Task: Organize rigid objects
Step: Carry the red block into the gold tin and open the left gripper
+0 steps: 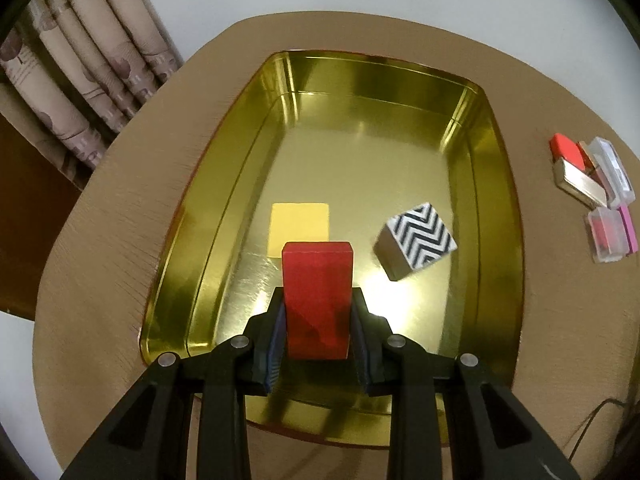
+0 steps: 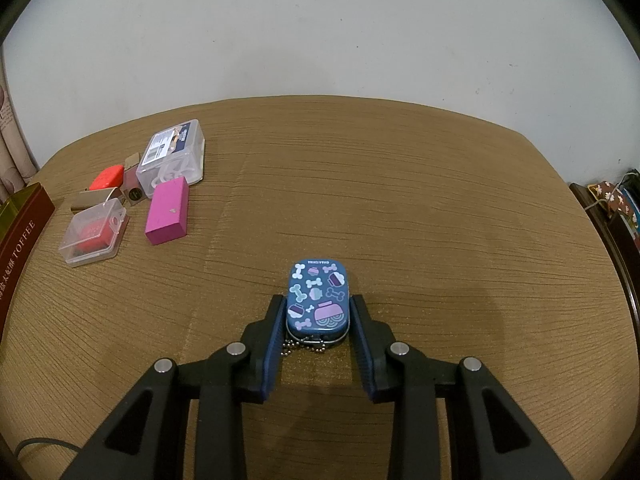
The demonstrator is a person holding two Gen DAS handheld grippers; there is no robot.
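My left gripper (image 1: 317, 293) is shut on a red block (image 1: 316, 280), held upright over the near part of a shiny gold tray (image 1: 248, 128). On the tray floor lie a black-and-white zigzag box (image 1: 420, 236) at the right and a flat yellow rectangle (image 1: 299, 228) just beyond the red block. In the right wrist view my right gripper (image 2: 318, 305) is shut on a blue tin (image 2: 318, 296) printed with bones, low over the brown tablecloth. A bead chain hangs from the tin's near end.
A loose pile lies left of the tin: a pink block (image 2: 167, 213), a clear case with red contents (image 2: 94, 236), a clear box (image 2: 172, 156), an orange-red piece (image 2: 106, 177). The tray's dark side (image 2: 24, 232) reads TOFFEE. A curtain (image 1: 80, 80) hangs behind the table.
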